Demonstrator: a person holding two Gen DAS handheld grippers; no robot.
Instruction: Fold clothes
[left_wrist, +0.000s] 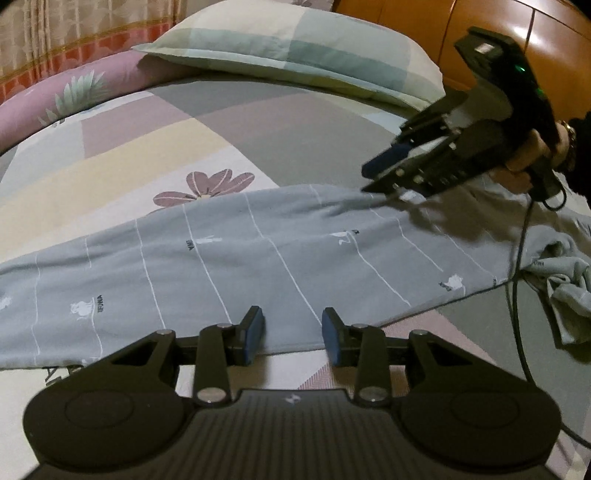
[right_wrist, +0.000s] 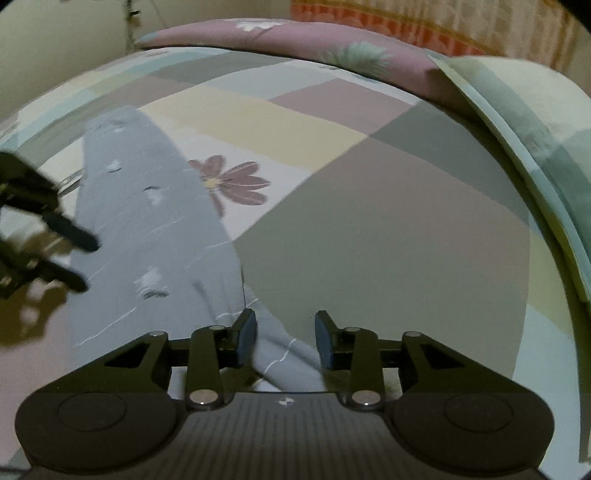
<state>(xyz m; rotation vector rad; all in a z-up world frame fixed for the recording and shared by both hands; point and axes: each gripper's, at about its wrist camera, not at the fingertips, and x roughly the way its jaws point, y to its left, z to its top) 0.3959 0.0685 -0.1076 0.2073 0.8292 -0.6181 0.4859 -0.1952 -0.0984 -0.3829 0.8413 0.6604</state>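
Note:
A grey-blue garment (left_wrist: 258, 258) with thin white stripes and small white prints lies stretched across the bed. In the left wrist view my left gripper (left_wrist: 293, 334) stands open over its near edge, with nothing pinched between the pads. My right gripper (left_wrist: 376, 173), held in a hand, hovers at the garment's far edge, where the cloth is puckered. In the right wrist view the right gripper (right_wrist: 285, 338) is open, and a fold of the garment (right_wrist: 155, 206) lies loose between its fingers. The left gripper (right_wrist: 83, 262) shows blurred at the left edge.
The bedsheet (left_wrist: 110, 166) is a pastel patchwork with a flower print. A checked pillow (left_wrist: 295, 48) and a pink bolster (left_wrist: 74, 96) lie at the far side, below a wooden headboard (left_wrist: 480, 22). A black cable (left_wrist: 517, 295) hangs over the garment's bunched right end (left_wrist: 569, 288).

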